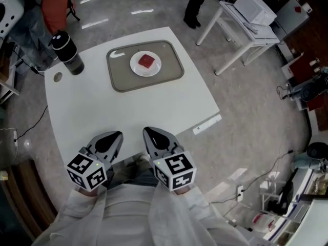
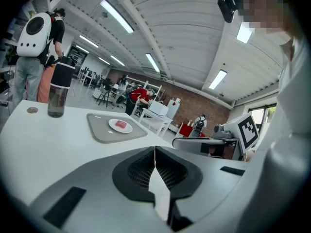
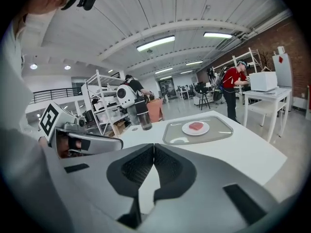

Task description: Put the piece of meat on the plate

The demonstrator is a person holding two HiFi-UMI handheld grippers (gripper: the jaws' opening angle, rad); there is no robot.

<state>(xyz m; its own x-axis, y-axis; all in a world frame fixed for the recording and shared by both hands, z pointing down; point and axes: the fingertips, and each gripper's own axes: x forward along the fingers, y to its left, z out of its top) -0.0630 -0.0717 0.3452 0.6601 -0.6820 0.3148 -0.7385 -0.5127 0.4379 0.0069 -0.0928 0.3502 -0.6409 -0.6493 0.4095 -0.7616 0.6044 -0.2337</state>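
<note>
White, roughly square bench (image 1: 154, 106) seen from above, one corner pointing right. Grey, rounded-rectangular tray (image 1: 169, 60) lying flat near the far edge of the bench, slightly skewed to that edge.

Left hand-held gripper (image 1: 117, 136) and right hand-held gripper (image 1: 148, 133), both grey with black ribbed pads, held side by side over the near edge of the bench, tips pointing toward the tray and well apart from it. Each carries a cube with black-and-white square markers at its rear (left cube (image 1: 86, 170), right cube (image 1: 175, 171)), with a white sleeve behind. In the left gripper view the two jaws meet along a thin line at the tip with nothing between them; the right gripper view shows the same closed, empty pair.

Tall cylindrical bottle with a black cap and smoky translucent body (image 1: 67, 52), upright at the far left corner of the bench, beside the tray but not touching it.

Round white plate (image 1: 136, 65) resting on the middle of the tray.

Red, roughly square piece of meat (image 1: 147, 61) lying on the centre of the plate.

Small round disc (image 1: 57, 77) flat on the bench, just beside the bottle on its near side
</note>
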